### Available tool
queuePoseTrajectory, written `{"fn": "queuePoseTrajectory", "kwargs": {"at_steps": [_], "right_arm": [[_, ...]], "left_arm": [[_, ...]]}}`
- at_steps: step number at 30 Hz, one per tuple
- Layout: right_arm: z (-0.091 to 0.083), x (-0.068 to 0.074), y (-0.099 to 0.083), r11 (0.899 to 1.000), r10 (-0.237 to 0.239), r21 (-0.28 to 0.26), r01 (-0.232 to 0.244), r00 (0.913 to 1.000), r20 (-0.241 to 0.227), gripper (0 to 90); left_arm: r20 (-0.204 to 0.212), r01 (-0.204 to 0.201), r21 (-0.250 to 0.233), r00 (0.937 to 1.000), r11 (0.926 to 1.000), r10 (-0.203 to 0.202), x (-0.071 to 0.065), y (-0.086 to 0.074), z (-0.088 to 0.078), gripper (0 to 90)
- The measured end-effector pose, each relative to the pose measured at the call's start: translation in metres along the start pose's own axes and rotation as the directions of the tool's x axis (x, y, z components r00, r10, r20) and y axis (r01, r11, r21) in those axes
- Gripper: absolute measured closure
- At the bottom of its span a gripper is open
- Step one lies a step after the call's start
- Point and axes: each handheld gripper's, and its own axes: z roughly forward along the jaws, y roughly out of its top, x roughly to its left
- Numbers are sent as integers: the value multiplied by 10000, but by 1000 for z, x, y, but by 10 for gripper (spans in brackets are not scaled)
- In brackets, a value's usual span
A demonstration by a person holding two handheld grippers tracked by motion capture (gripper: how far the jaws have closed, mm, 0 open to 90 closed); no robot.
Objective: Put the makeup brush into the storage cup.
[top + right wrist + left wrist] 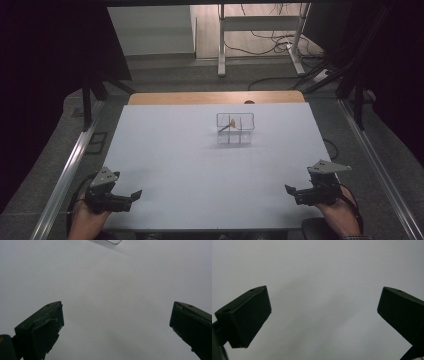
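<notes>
Toward the far middle of the white surface (pixel 165 165) stands a clear compartment organizer (pixel 235 128), a small brush (pixel 227 125) leaning inside. Well nearer than the organizer, left tongs (pixel 136 194) and right tongs (pixel 289 190) gape wide, empty.

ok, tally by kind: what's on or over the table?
Clear divided box: 1
Small stick-like item in the box: 1
Grippers: 2, left gripper, right gripper, both open, holding nothing
Total: 4
</notes>
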Motion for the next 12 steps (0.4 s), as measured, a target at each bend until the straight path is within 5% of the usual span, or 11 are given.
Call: {"fn": "queuePoseTrajectory", "kwargs": {"at_steps": [12], "right_arm": [[1,-5,-7,9994,136,330,-138,9999,77,0]], "left_arm": [[-8,88,84,10000,9999,-87,1,-3,-1,1]]}}
